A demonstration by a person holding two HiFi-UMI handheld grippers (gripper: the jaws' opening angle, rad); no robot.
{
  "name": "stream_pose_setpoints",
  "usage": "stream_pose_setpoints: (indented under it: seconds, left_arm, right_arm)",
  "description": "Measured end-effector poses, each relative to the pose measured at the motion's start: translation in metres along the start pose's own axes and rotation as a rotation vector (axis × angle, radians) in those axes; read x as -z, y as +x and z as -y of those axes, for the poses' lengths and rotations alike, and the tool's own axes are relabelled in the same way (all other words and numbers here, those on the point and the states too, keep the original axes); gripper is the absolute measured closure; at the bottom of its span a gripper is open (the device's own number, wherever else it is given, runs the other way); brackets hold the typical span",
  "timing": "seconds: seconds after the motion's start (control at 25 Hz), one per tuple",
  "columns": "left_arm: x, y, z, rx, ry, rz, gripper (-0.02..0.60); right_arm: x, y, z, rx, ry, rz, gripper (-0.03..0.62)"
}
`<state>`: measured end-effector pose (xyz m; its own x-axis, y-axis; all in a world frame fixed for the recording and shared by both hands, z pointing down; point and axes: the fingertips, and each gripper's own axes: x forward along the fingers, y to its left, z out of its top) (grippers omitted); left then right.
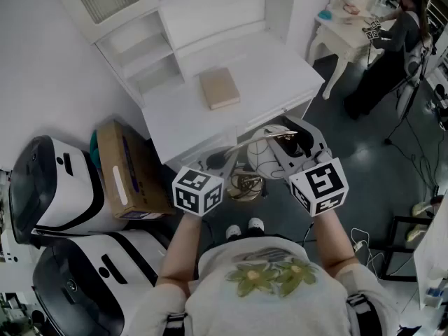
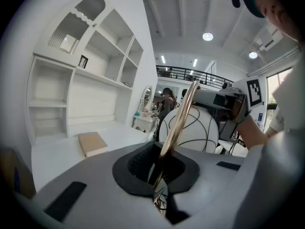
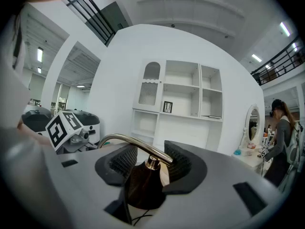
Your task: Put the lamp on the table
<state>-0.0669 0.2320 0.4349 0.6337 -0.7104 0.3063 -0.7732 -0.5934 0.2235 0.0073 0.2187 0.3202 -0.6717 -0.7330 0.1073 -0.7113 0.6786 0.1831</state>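
Observation:
Between my two grippers hangs the lamp: a white globe shade point(image 1: 260, 158) with thin black lines, a curved gold arm point(image 1: 248, 143) and a gold wire base point(image 1: 245, 185). It is in the air in front of the white table point(image 1: 266, 75), just below its front edge. My left gripper point(image 1: 222, 162) is shut on the gold arm point(image 2: 178, 123), which runs up between its jaws toward the globe point(image 2: 200, 128). My right gripper point(image 1: 290, 144) holds the dark cap point(image 3: 143, 185) on top of the shade, a pad on each side of it.
A tan book point(image 1: 219, 87) lies on the tabletop, with white shelves point(image 1: 140, 54) behind it. A cardboard box point(image 1: 119, 170) and two white machines point(image 1: 56, 180) stand to the left. At the back right a person point(image 1: 388, 47) stands by a small dressing table point(image 1: 343, 26).

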Motion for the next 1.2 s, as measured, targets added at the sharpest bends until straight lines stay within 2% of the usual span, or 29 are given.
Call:
stream_pose_setpoints:
  seconds: [0.56,0.88,1.2]
  left_arm:
    - [-0.013,0.039,0.005,-0.023,0.019,0.000,0.554]
    - [-0.022,0.063,0.008,-0.061,-0.007,0.002,0.554]
    - [-0.022,0.079,-0.005,-0.073,-0.020,-0.008,0.554]
  right_arm:
    - [0.008,0.002,0.041,-0.028,0.000,0.028,0.399]
    - [0.010,0.009,0.068,-0.075,-0.008,0.030,0.399]
    - [0.019,0.024,0.081,-0.081,0.003,0.023,0.399]
